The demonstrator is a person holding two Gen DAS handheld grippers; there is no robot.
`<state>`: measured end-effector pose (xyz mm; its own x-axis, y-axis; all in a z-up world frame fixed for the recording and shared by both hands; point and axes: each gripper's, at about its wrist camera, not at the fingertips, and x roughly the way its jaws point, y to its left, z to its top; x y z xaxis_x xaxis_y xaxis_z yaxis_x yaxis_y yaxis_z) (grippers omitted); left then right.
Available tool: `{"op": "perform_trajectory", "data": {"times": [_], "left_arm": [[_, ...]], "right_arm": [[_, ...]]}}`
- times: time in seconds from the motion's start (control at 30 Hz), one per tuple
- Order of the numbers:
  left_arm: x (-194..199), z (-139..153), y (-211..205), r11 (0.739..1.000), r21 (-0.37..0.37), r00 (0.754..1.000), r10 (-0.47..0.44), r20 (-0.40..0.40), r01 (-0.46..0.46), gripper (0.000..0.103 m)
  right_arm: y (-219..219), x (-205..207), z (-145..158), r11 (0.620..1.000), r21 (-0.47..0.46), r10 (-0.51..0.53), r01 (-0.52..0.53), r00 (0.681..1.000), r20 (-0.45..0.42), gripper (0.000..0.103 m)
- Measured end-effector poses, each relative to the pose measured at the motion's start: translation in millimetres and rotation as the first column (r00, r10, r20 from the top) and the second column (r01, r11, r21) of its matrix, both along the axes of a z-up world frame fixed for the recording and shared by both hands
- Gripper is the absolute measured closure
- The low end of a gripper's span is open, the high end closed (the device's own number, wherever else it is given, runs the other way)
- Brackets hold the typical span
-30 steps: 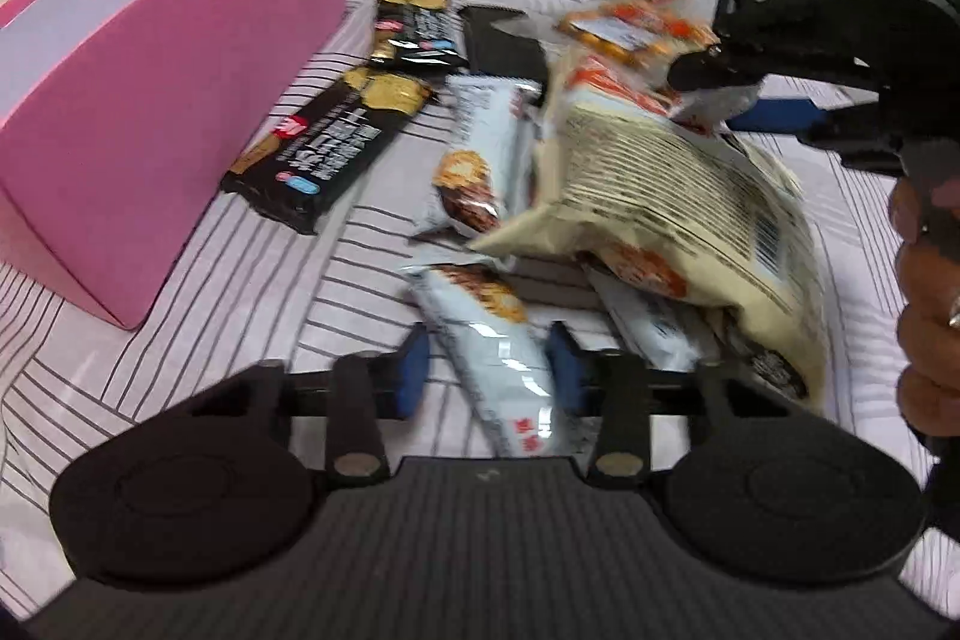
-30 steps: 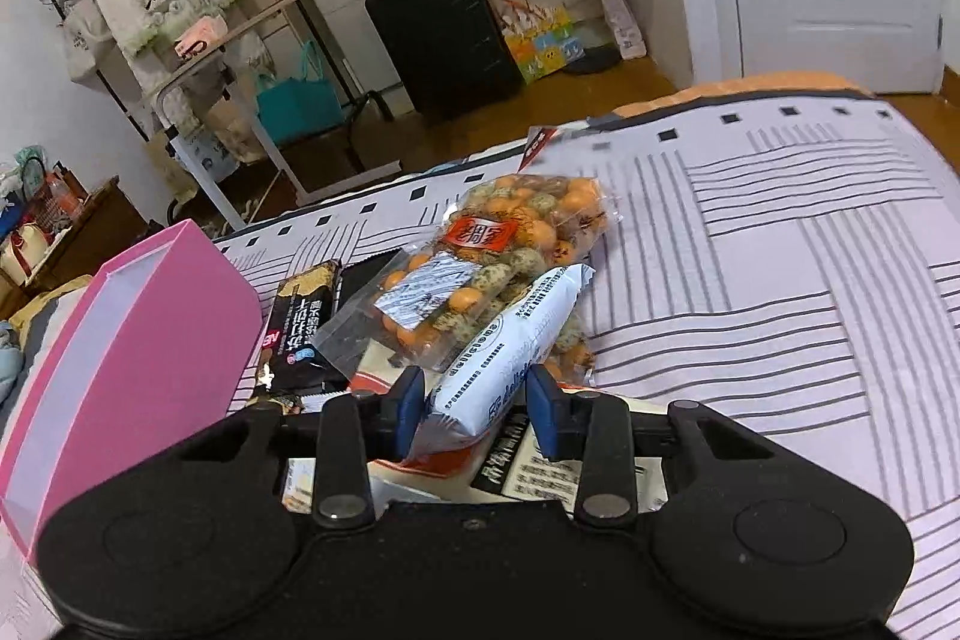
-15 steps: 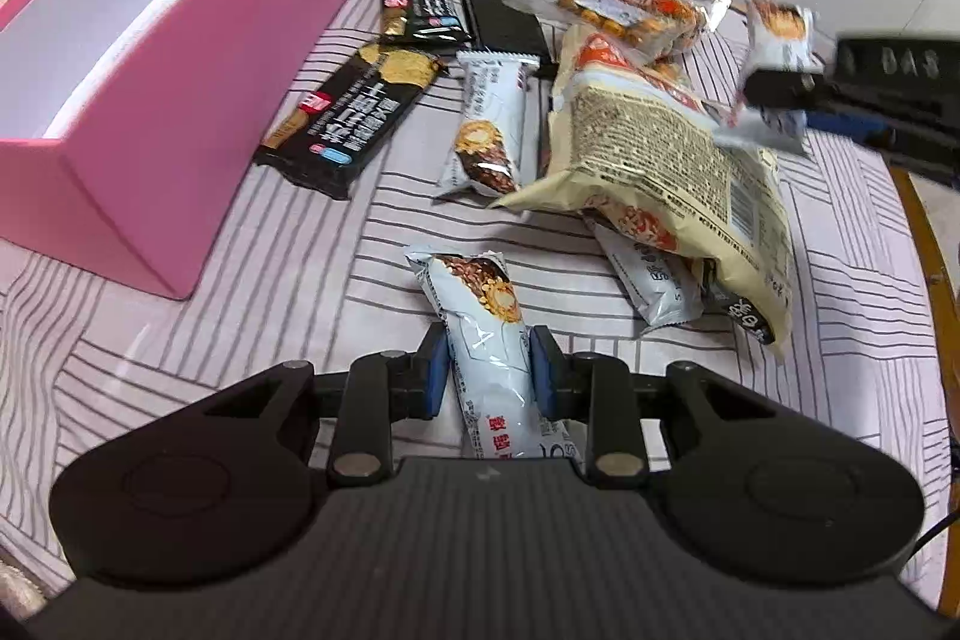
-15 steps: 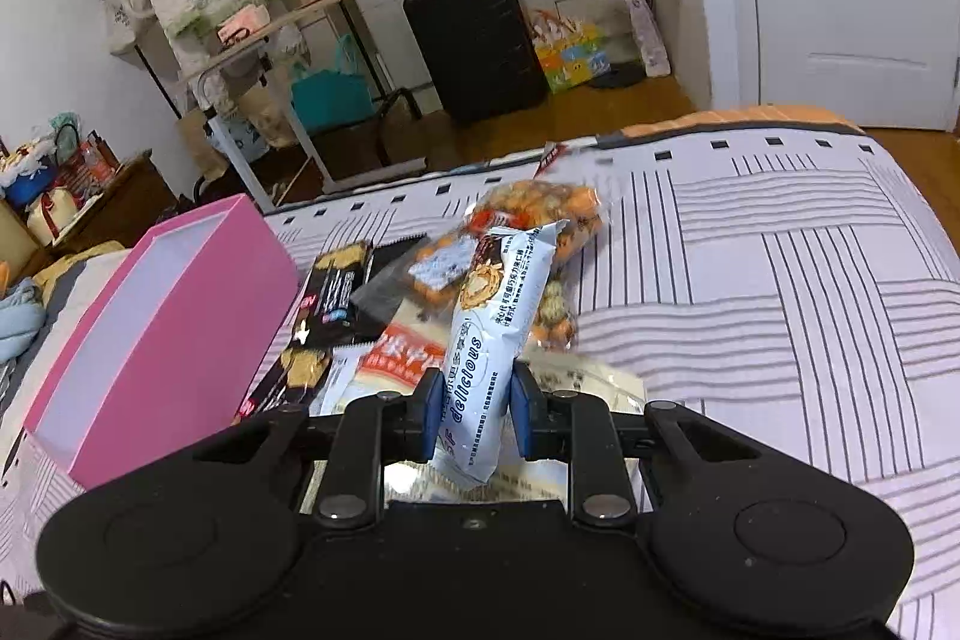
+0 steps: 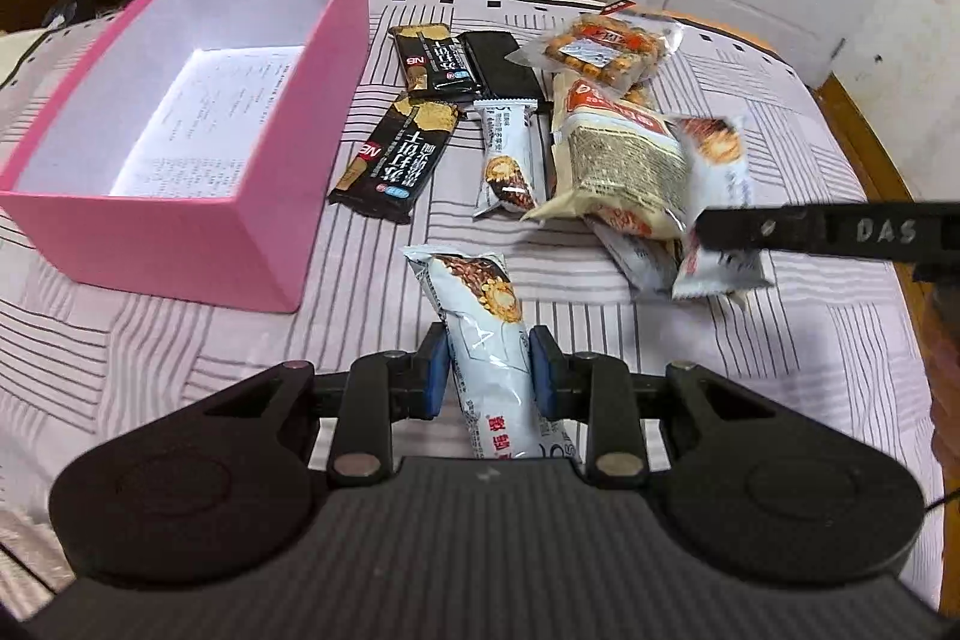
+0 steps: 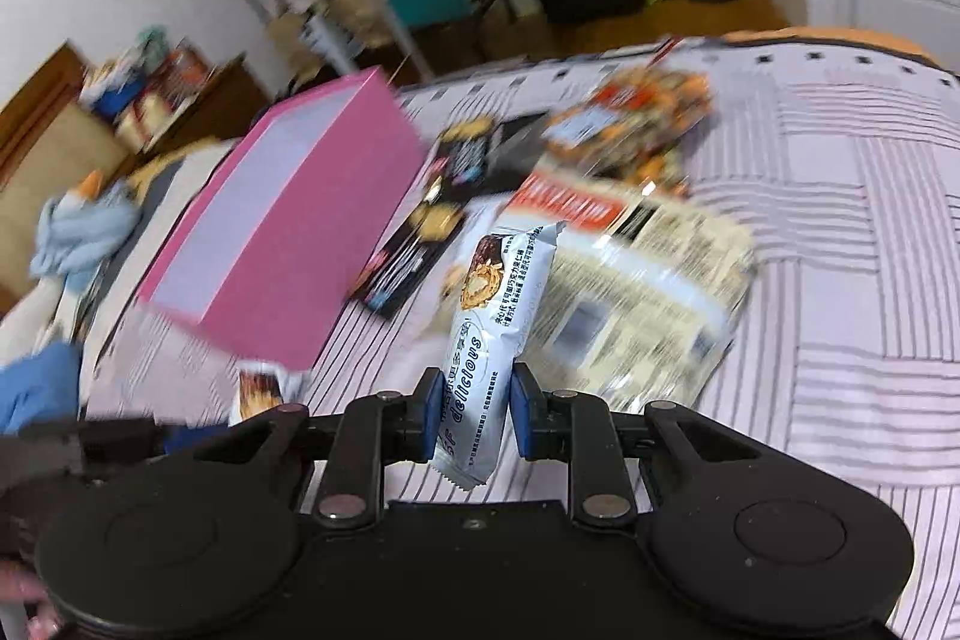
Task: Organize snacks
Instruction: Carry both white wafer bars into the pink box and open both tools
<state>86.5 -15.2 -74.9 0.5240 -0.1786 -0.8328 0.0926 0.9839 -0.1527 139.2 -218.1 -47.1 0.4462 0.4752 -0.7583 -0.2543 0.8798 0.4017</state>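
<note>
Above the striped bedspread (image 5: 810,340), each hand-held gripper angled downward; left (image 5: 489,379) and right (image 6: 471,415) each clamped on a white snack bar (image 5: 486,340).

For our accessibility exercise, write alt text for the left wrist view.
The left hand-held gripper grips a white snack bar above a striped bedspread. An open pink box sits to its left, with more snack packets scattered beyond.
</note>
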Motion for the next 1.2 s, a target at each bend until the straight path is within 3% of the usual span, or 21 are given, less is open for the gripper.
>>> {"op": "perform_trajectory", "data": {"times": [0.23, 0.6, 0.9, 1.07, 1.2], "left_arm": [[-24.4, 21.4, 28.6, 0.999, 0.021, 0.999, -0.025, -0.031, 0.025, 0.076], [-33.1, 60.3, 91.2, 0.998, -0.058, 1.0, -0.005, -0.019, 0.004, 0.076], [-5.8, 97.5, 130.4, 0.997, -0.069, 0.997, 0.033, 0.073, -0.028, 0.076], [33.8, 101.7, 141.1, 0.998, -0.063, 0.992, 0.017, 0.122, -0.009, 0.076], [75.8, 89.5, 152.9, 0.997, -0.071, 0.993, 0.03, 0.118, -0.022, 0.076]], "right_arm": [[29.0, -24.2, 18.7, 0.991, 0.033, 0.135, -0.132, 0.986, -0.098, 0.075], [84.6, -37.0, 59.1, 0.947, 0.119, 0.313, -0.298, 0.94, -0.134, 0.075], [129.3, 1.3, 102.6, 0.926, 0.046, 0.374, -0.374, 0.927, 0.012, 0.075], [151.7, 50.4, 87.9, 0.923, 0.065, 0.377, -0.379, 0.925, 0.045, 0.074], [173.6, 88.3, 76.6, 0.924, 0.016, 0.379, -0.383, 0.92, 0.104, 0.074]]}}
